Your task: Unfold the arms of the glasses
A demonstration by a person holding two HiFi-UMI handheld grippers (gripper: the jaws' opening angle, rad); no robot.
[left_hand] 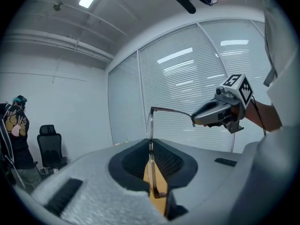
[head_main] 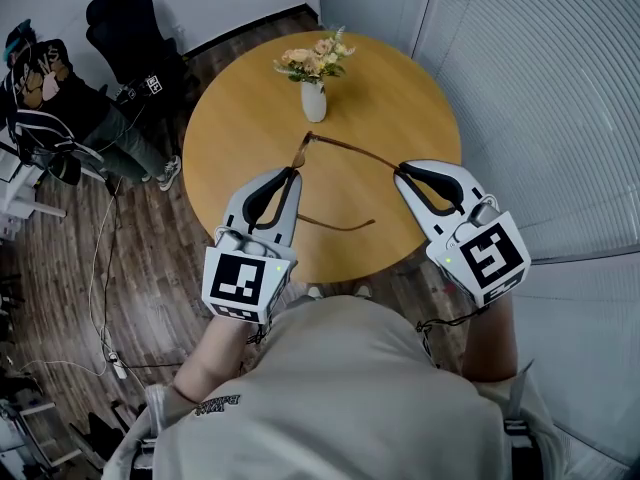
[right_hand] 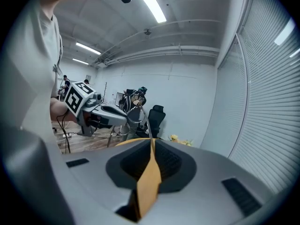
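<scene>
Thin brown-rimmed glasses (head_main: 345, 150) hang in the air over the round wooden table (head_main: 420, 98), held between both grippers. My left gripper (head_main: 292, 175) is shut on the front frame near the hinge; in the left gripper view the rim (left_hand: 150, 125) stands upright between my jaws (left_hand: 151, 146). One arm stretches out rightward to my right gripper (head_main: 402, 175), which is shut on its tip (left_hand: 194, 120). The right gripper view shows that thin arm (right_hand: 143, 118) running from my jaws (right_hand: 151, 144) toward the left gripper (right_hand: 129, 120). The other arm (head_main: 335, 226) curves out below the left gripper.
A white vase of flowers (head_main: 314, 98) stands on the table's far side. A person (head_main: 60, 118) sits at the left by a black office chair (head_main: 125, 28). Cables (head_main: 105, 268) lie on the wooden floor. Slatted blinds (head_main: 560, 88) close off the right side.
</scene>
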